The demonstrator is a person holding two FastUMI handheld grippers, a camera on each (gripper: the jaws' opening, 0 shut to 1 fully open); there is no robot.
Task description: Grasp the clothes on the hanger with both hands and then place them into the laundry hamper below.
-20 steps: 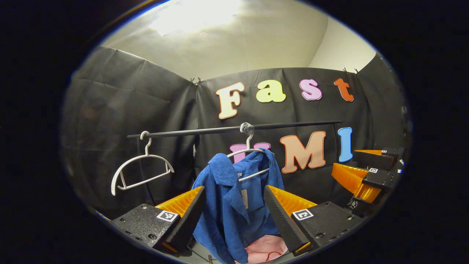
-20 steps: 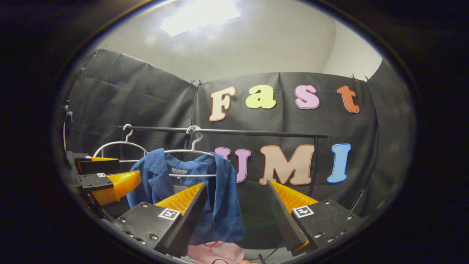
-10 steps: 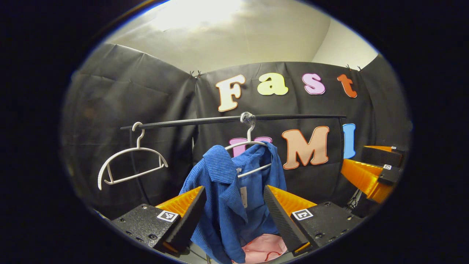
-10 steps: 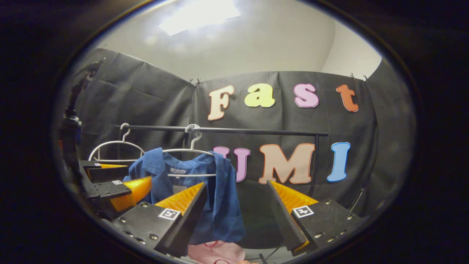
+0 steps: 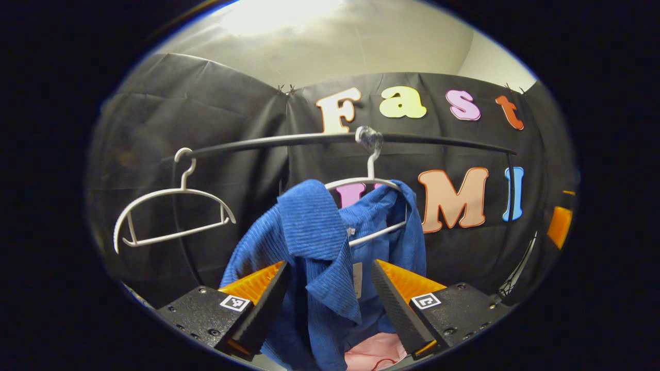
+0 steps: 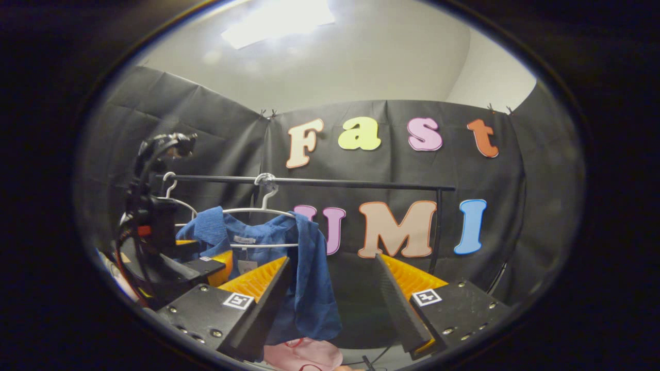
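A blue ribbed shirt [image 5: 319, 242] hangs on a white hanger [image 5: 368, 181] from a black rail [image 5: 289, 140]. My left gripper [image 5: 330, 265] is open, and the shirt's collar and front hang in the gap between its fingers; I cannot tell if they touch. In the right gripper view the same shirt [image 6: 309, 268] hangs left of centre. My right gripper [image 6: 334, 258] is open at the shirt's right edge, its left finger in front of the cloth. The left gripper [image 6: 206, 264] shows there at the shirt's left side.
An empty white hanger [image 5: 170, 206] hangs on the rail to the left. Pink cloth [image 5: 376, 355] lies below the shirt, also pink cloth [image 6: 304, 355] in the right gripper view. The rail's upright post [image 6: 438, 232] stands at the right.
My left gripper has moved in toward the shirt, which now looms larger between its fingers. The right gripper has barely moved and has slid to the left view's right edge.
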